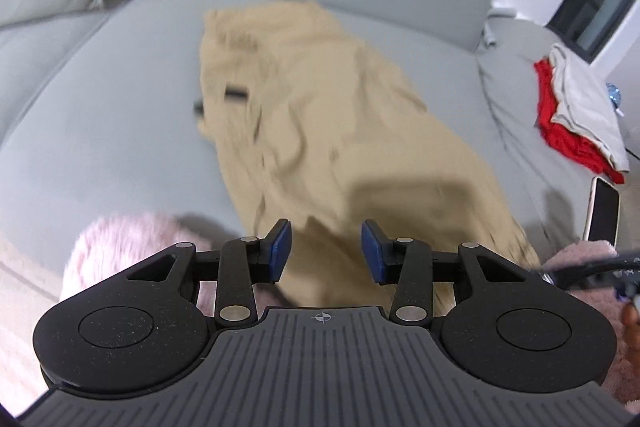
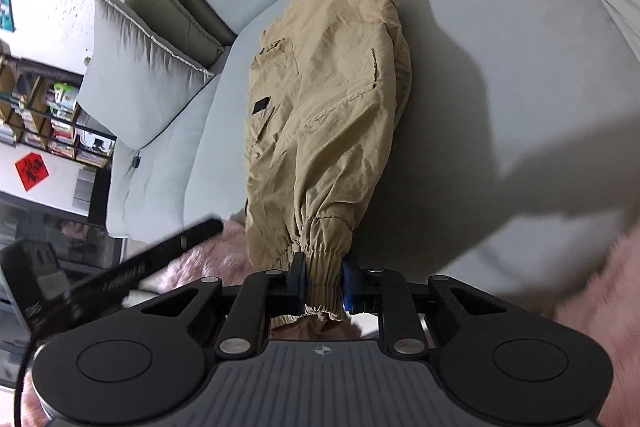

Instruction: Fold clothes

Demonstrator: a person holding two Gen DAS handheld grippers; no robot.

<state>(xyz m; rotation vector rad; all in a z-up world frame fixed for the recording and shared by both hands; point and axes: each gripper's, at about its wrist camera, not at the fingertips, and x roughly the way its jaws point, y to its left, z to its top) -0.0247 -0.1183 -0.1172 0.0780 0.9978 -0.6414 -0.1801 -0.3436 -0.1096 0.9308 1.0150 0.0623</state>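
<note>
— Right-wrist view: nearest us, our right gripper (image 2: 323, 285) pinches the elastic ankle cuff (image 2: 320, 259) of the tan crinkled cargo trousers (image 2: 320, 99), lifting it clear of the pale grey sofa seat (image 2: 500, 67). Beyond, the legs and waistband lie along the cushion.

— And our left gripper (image 1: 325, 253)?

— Jaws spread and empty, hovering above the same blurred trousers. Farther off, a folded red and cream pile (image 1: 576, 111) sits on the sofa's arm.

— So where do we stand?

— We judge this garment's fold barely begun: one cuff gripped, every fold ahead.

The left claw (image 1: 325, 253), pads apart, hovers over blurred tan trousers (image 1: 320, 115) on a grey sofa (image 1: 100, 99).
</note>
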